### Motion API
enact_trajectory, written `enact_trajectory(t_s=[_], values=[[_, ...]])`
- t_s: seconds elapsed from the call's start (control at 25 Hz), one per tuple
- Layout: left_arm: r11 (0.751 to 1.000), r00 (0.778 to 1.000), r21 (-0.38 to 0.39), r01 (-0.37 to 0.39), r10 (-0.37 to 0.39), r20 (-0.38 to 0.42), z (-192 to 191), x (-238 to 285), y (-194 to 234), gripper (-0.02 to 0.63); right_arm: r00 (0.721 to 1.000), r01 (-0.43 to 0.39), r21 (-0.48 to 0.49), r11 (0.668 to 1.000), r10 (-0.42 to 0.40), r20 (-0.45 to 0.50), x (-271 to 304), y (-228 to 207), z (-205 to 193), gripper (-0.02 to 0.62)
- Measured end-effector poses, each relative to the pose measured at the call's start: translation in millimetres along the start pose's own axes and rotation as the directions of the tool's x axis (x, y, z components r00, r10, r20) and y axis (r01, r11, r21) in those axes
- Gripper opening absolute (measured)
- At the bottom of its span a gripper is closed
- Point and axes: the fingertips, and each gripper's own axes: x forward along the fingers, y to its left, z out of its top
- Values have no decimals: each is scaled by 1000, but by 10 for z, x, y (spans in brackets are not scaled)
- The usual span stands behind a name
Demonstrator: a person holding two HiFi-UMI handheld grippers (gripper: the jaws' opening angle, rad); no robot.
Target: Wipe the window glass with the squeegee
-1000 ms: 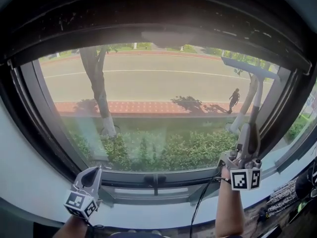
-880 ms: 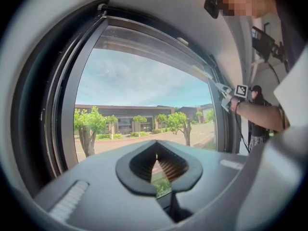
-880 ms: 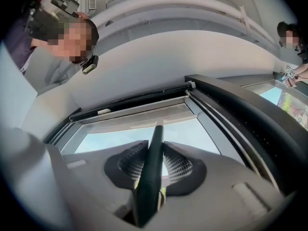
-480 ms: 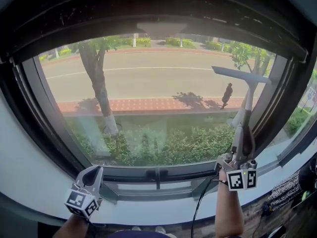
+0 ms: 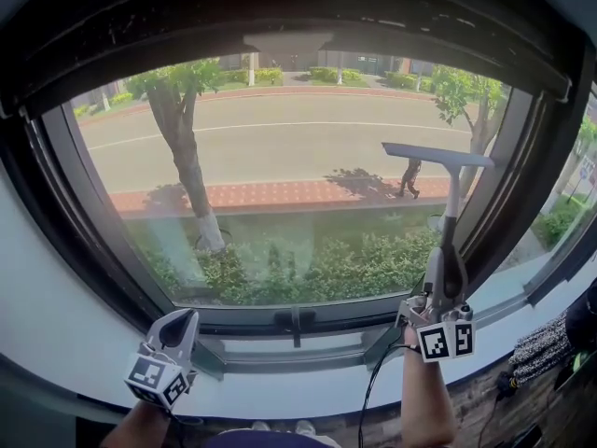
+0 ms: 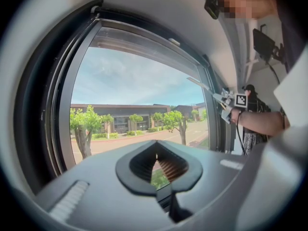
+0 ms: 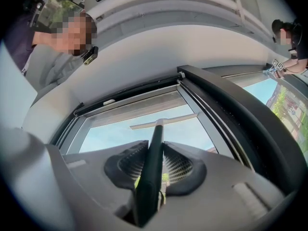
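Down by the sill [image 5: 308, 395], my left gripper [image 5: 185, 317] hangs with jaws closed on nothing; my right gripper [image 5: 444, 278] clamps the squeegee [image 5: 450, 199] handle, blade high against the window glass [image 5: 280, 147] at right, a tree [image 5: 185, 166] and hedge [image 5: 326, 269] beyond

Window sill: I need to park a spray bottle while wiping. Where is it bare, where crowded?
Bare: the white sill between the left gripper and the cable under the right gripper, shut on the squeegee, and left of the left gripper. Crowded: the far right end, with dark clutter.
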Motion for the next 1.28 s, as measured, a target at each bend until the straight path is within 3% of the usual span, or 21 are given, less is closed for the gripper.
enact_trajectory(t_s=[1.28], values=[[998,999,26,52,-51,-15,46,135,-375,8,987,27,60,998,-17,-160,-761,-64,-706,103]])
